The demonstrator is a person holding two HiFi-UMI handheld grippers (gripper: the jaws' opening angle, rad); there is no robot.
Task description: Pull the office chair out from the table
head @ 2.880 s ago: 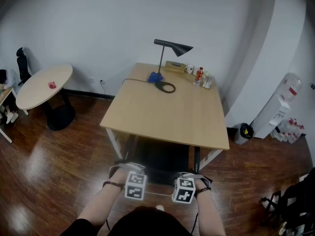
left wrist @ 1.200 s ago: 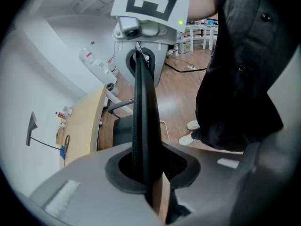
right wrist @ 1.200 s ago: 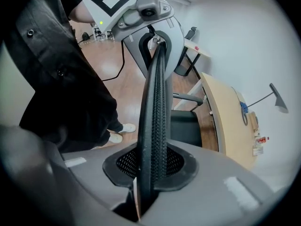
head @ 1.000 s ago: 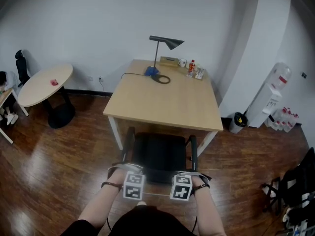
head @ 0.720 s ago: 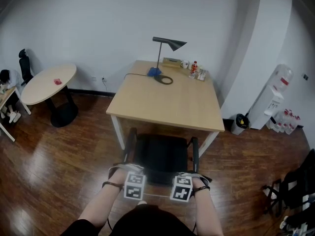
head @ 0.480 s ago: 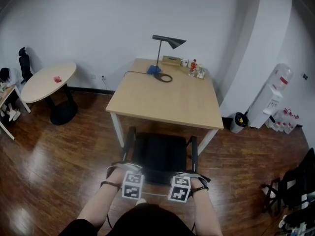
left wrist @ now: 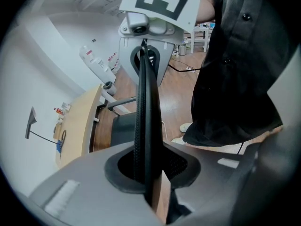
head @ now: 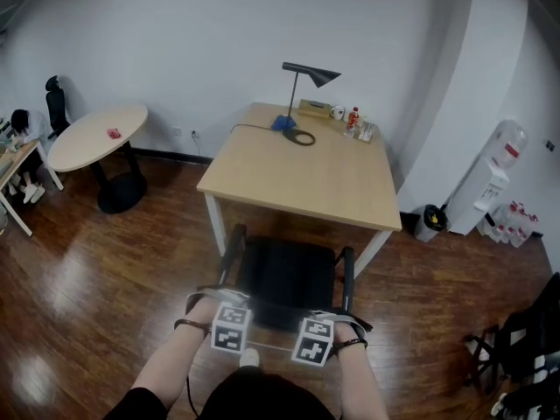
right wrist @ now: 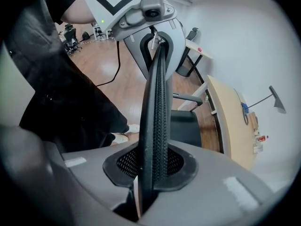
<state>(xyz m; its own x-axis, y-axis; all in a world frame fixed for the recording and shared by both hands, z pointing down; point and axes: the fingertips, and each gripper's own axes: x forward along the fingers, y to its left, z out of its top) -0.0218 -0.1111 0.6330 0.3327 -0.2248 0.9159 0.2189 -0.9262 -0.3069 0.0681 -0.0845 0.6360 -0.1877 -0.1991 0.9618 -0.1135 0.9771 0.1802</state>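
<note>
Clamping the office chair (head: 285, 274) by the top rim of its backrest, both grippers point steeply down at the bottom of the head view. Left gripper (head: 224, 308) sits on the rim's left part, right gripper (head: 320, 325) on its right part, a stretch of rim between them.

Left gripper view: jaws nearly together, pads pressed on the thin black mesh edge (left wrist: 144, 107) that runs straight up from between them. The other gripper and its marker cube sit further along the same edge.

Right gripper view: same grip, jaws narrow, the mesh edge (right wrist: 157, 98) pinched between the pads.

Chair faces the table (head: 306, 178). Its black seat lies on the person's side of the table's near edge, with the front ends of the two armrests close to that edge. Whether the seat front reaches under the top, cannot tell.

On the table's far end: black desk lamp (head: 308, 86), a mug (head: 338, 112), a red bottle (head: 353, 119).

Round table (head: 96, 134) stands off to the left on the dark wood floor (head: 105, 261). Water dispenser (head: 499, 178) and a small bin (head: 430, 223) stand at right by the wall.
</note>
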